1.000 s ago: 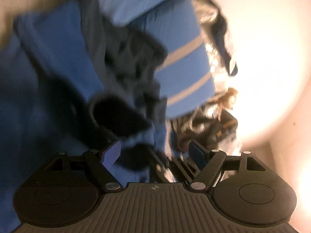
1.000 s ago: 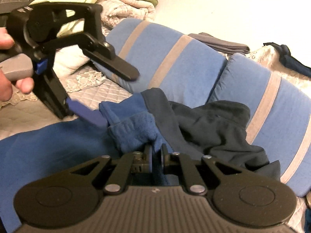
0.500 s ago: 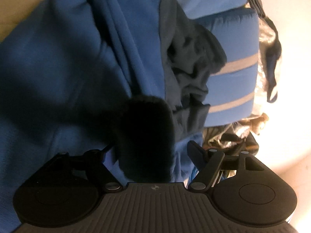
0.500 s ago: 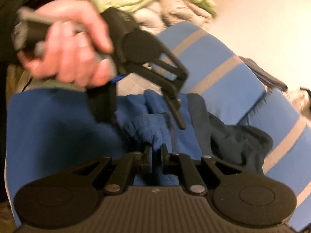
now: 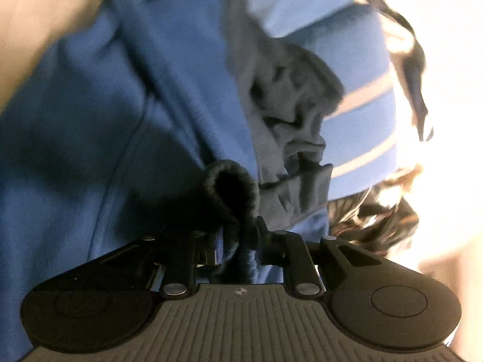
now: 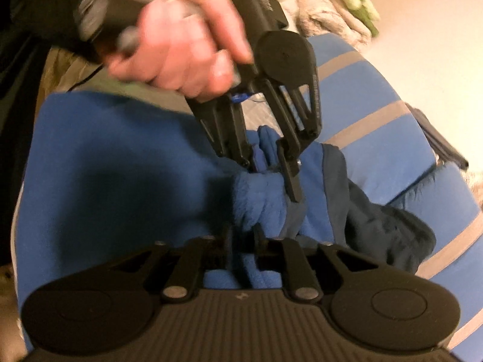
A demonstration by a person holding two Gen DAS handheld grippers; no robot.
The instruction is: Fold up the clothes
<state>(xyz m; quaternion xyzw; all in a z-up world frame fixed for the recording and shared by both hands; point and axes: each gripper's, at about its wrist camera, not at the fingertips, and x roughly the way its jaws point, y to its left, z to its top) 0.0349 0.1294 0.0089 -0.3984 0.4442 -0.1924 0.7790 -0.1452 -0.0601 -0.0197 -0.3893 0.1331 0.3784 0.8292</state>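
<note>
A blue fleece garment (image 5: 90,120) (image 6: 120,166) lies spread over a sofa, with a dark grey part (image 5: 286,105) (image 6: 386,229) crumpled to its right. My left gripper (image 5: 238,235) (image 6: 268,175), held in a person's hand (image 6: 181,45), is closing on a bunched fleece cuff (image 5: 232,187); its fingers pinch the fabric. My right gripper (image 6: 243,235) sits just below the same bunch. Its jaws are opening, with fleece still between them.
Blue sofa cushions with beige stripes (image 6: 362,90) (image 5: 356,138) stand behind the garment. A pile of pale green and cream linens (image 6: 326,15) rests on top at the back. Dark clothing (image 5: 377,220) lies at the right in the left wrist view.
My left gripper came down over the fleece bunch and closed on it from wide open. My right gripper's jaws have parted a little around the fabric they pinched.
</note>
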